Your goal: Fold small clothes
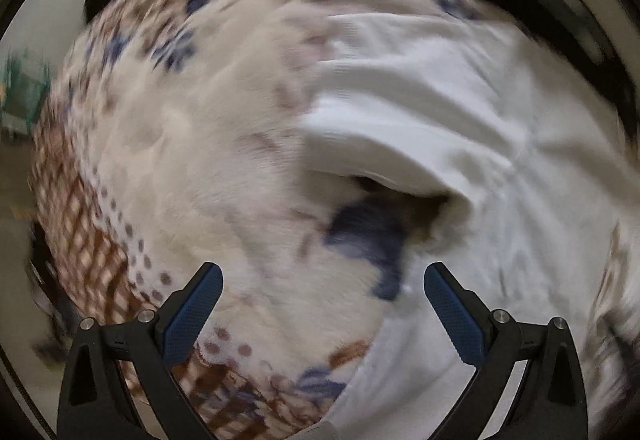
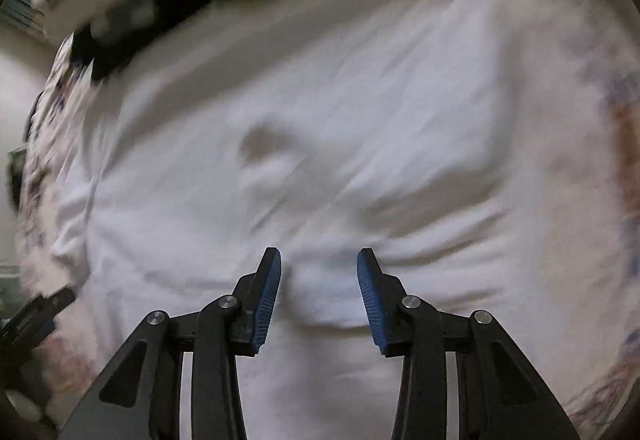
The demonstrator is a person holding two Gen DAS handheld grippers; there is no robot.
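Both pairs of jaws stand apart and hold nothing. The left gripper (image 1: pixel 323 276) is spread wide above the cloth, its blue pads (image 1: pixel 191 316) clear of any fabric. The right gripper (image 2: pixel 319 260) has a narrower gap; white fabric is seen between its fingertips, but the pads (image 2: pixel 267 300) do not press on it.

The task's thing is a white garment (image 2: pixel 320 120), lying crumpled on a patterned blanket (image 1: pixel 168 144). Both cameras look down on it and both pictures are blurred.

The left wrist view shows mostly the blanket: a pale, fuzzy surface with blue flowers, brown dots and a brown check border (image 1: pixel 76 224) along the left edge. The garment fills only the right half of that view. One of its edges (image 1: pixel 380 156) is lifted into a curved fold, and under this fold a dark blue patch (image 1: pixel 368 236) is visible. If this patch belongs to the blanket or to another piece cannot be told.

The right wrist view does not show the fold or the patch. There the garment covers almost all the picture, with soft wrinkles and a small bump (image 2: pixel 264 144) near the middle. The blanket appears only as a thin band at the left and right edges. At the lower left edge a black part (image 2: pixel 36 316) comes in; what it is cannot be told.
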